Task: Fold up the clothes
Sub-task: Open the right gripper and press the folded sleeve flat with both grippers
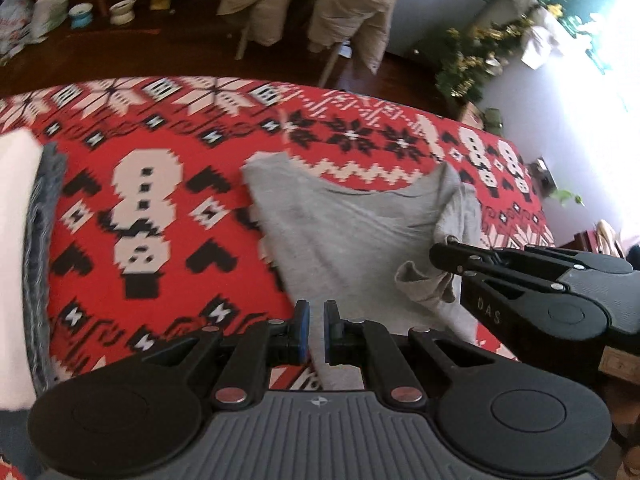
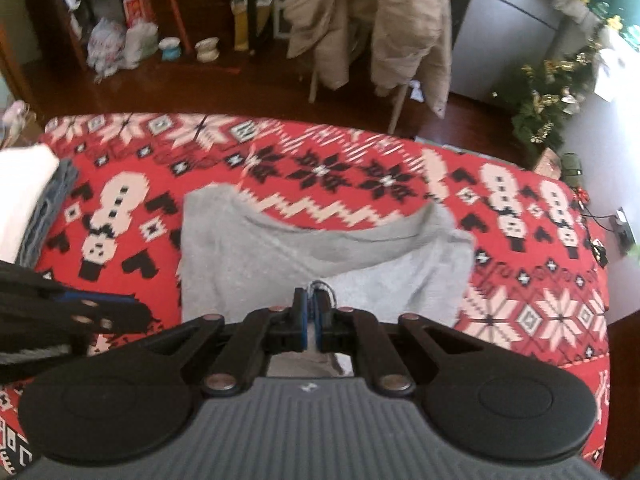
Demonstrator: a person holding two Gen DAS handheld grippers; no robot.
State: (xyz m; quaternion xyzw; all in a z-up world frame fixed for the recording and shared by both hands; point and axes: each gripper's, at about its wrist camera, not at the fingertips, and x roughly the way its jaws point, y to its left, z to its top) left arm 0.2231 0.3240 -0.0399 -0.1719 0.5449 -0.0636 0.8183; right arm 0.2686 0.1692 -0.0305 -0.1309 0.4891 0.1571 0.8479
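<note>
We look down on a bench draped in a red cloth (image 2: 360, 168) patterned with snowmen and snowflakes, with a dark wood floor (image 2: 240, 88) and beige coats (image 2: 360, 20) on chairs behind. A grey garment (image 2: 248, 264) lies mid-cloth, a folded stack (image 2: 28, 200) at left. Our left tongs (image 1: 316, 328) and right tongs (image 2: 310, 312) each clench a grey edge.

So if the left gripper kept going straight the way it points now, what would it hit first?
Most likely the grey garment: the left gripper points down at cloth lying on the red patterned blanket, with nothing else in line. It already seems pinched in the fingers, though depth is unclear.
</note>
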